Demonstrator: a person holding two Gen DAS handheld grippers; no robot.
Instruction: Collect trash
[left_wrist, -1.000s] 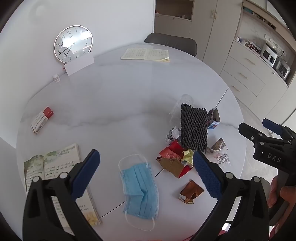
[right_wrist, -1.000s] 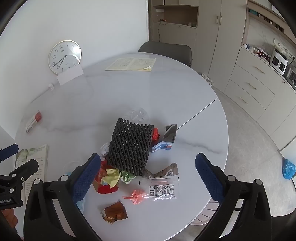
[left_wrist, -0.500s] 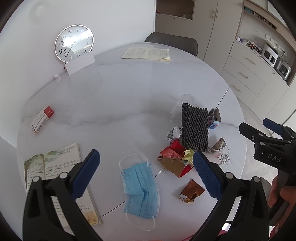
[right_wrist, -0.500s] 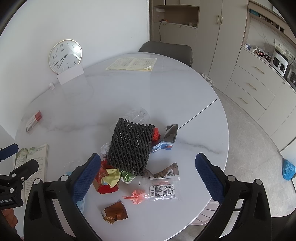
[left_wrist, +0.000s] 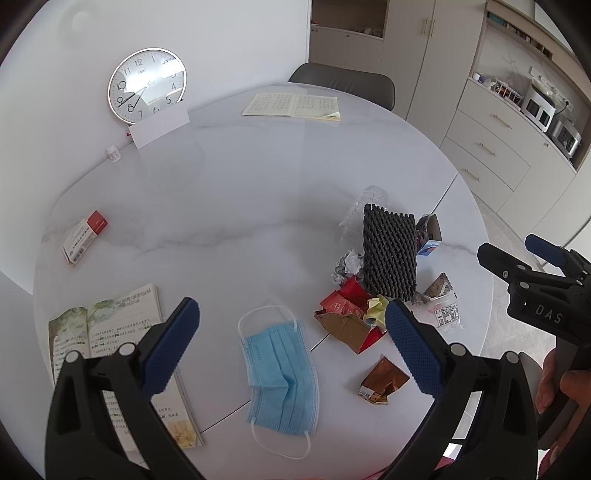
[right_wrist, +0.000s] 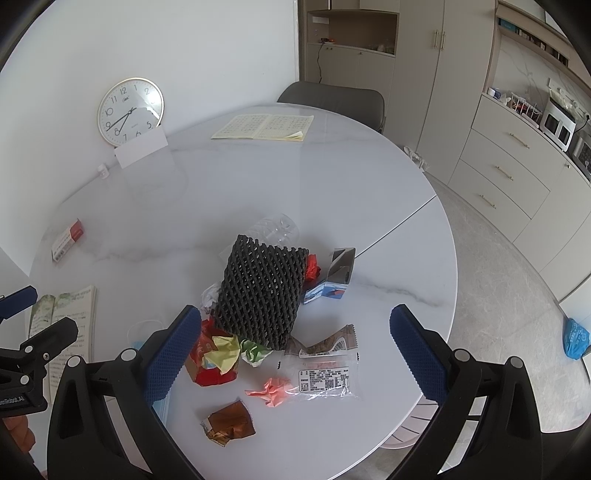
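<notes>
trash lies in one loose heap toward the right edge of the round white marble-look tabletop (right_wrist: 332, 177), a little in from the near rim. counted there: one black foam mesh sleeve (right_wrist: 262, 295) propped over one clear crushed plastic bottle (right_wrist: 275, 227); one small opened blue-and-white carton (right_wrist: 332, 284) just beside the sleeve; one crumpled red-and-yellow wrapper (right_wrist: 214, 360) touching the sleeve's near end; one green crumpled wrapper (right_wrist: 255, 350); one brown torn sachet (right_wrist: 325, 343); one clear printed plastic packet (right_wrist: 325, 378); one pink twisted wrapper (right_wrist: 273, 391); one crumpled white-grey paper ball (left_wrist: 345, 264); and one brown foil wrapper (right_wrist: 229, 421) apart from the heap, nearest the rim. one blue pleated face mask (left_wrist: 280, 365) lies flat by the near edge, left of the heap.

left gripper (left_wrist: 291, 343) hangs above the mask with its blue-padded fingers spread wide and holding nothing. right gripper (right_wrist: 295, 350) hangs over the heap, also spread wide and empty.

elsewhere on the tabletop: two open books, one illustrated book (left_wrist: 110, 332) at the near left edge and one yellow-paged notebook (left_wrist: 291, 105) at the far edge; one red-and-white small box (left_wrist: 85, 236) by the left edge; one white folded card (left_wrist: 160, 125) and one tiny white bottle (left_wrist: 113, 153) at the far left edge. one round white wall clock (left_wrist: 147, 85) stands behind the card against the white wall. one grey chair (right_wrist: 332, 99) is at the far side. beige cabinets and drawers line the right of the room, with two countertop appliances (left_wrist: 550, 118). one blue bag (right_wrist: 576, 338) lies on the pale marbled floor.
</notes>
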